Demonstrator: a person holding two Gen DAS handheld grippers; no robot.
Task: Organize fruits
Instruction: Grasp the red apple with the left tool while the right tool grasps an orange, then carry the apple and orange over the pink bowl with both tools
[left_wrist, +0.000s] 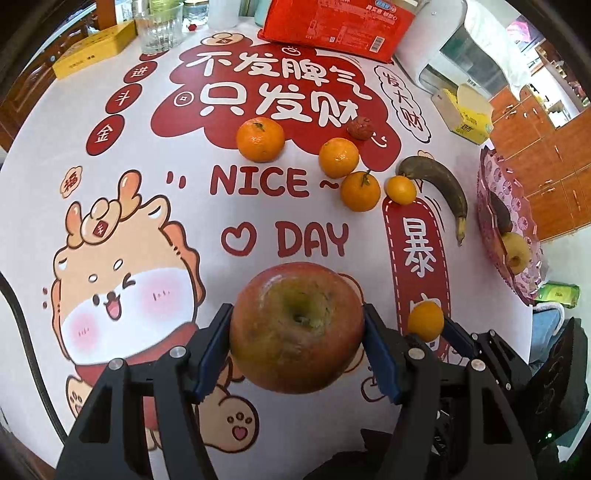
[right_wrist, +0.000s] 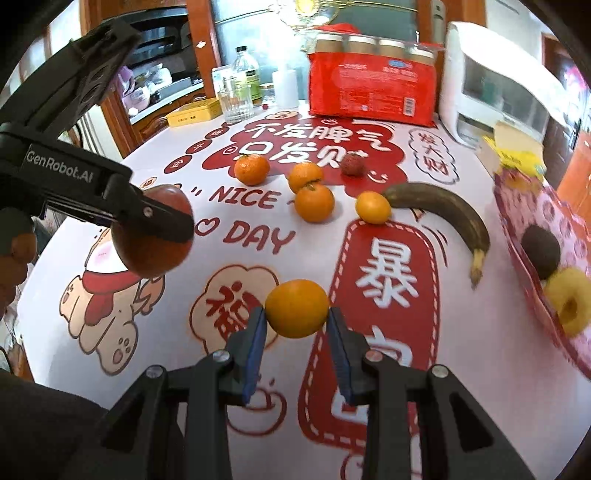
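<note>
The left gripper (left_wrist: 297, 350) is clenched on a red apple (left_wrist: 297, 326), its blue pads pressed to the apple's two sides, stem hollow facing the camera, and the fruit is clear of the table (left_wrist: 147, 206). From the right wrist view the same apple (right_wrist: 153, 230) hangs at the left, above the cartoon print. Further right, the right gripper (right_wrist: 297, 328) is clamped on a small orange (right_wrist: 297, 308), gripped only near its lower half, so most of it stands proud of the pads. Beyond, loose on the table, lie three more oranges (right_wrist: 314, 202) bunched near one another, a smaller one (right_wrist: 373, 207) just beside the tip of a dark banana (right_wrist: 443, 212), and a red wrinkled fruit (right_wrist: 352, 165) I cannot name. At the far right stands the pink bowl (right_wrist: 517, 206), already holding a yellow apple (right_wrist: 569, 301) and a dark fruit (right_wrist: 541, 245). The step in hand looks like carrying both fruits to that bowl. To do it well, keep both grips steady, take the orange in first since it is nearer, pass above the banana, lower each fruit into a free patch beside those already there, and only then open the jaws, so nothing rolls out or bruises.
</note>
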